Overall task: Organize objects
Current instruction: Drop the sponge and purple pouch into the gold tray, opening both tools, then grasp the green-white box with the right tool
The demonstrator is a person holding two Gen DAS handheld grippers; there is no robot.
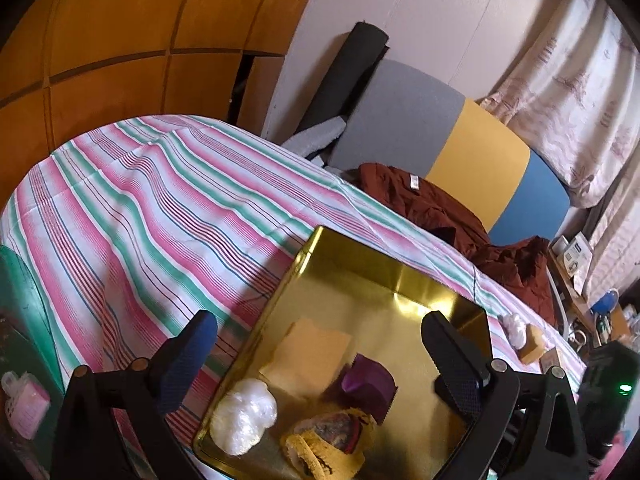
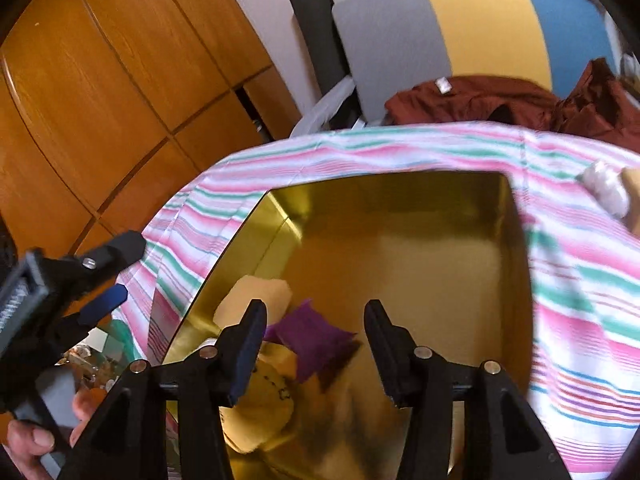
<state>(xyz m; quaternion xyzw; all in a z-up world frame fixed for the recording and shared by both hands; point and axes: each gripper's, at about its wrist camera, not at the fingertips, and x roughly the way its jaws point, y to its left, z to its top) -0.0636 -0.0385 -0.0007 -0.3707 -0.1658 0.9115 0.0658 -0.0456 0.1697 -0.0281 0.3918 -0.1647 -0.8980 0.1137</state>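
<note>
A gold metal tin (image 1: 384, 280) sits on the striped cloth; it also shows in the right wrist view (image 2: 440, 216). Inside lie a tan sponge (image 1: 312, 352), a purple piece (image 1: 368, 384), a white plastic wad (image 1: 244, 416) and a yellow patterned cloth (image 1: 328, 440). My left gripper (image 1: 320, 344) is open and empty above the tin's near-left corner. My right gripper (image 2: 316, 328) is open and empty just above the purple piece (image 2: 312, 336), with the tan sponge (image 2: 256, 296) to its left. The left gripper (image 2: 108, 276) is seen at the left there.
A white wad (image 1: 514, 328) and a tan block (image 1: 534, 344) lie on the cloth right of the tin. A maroon garment (image 1: 432, 204) and a grey-yellow-blue cushion (image 1: 472, 152) lie behind. Wooden cabinets (image 2: 100, 100) stand at the left.
</note>
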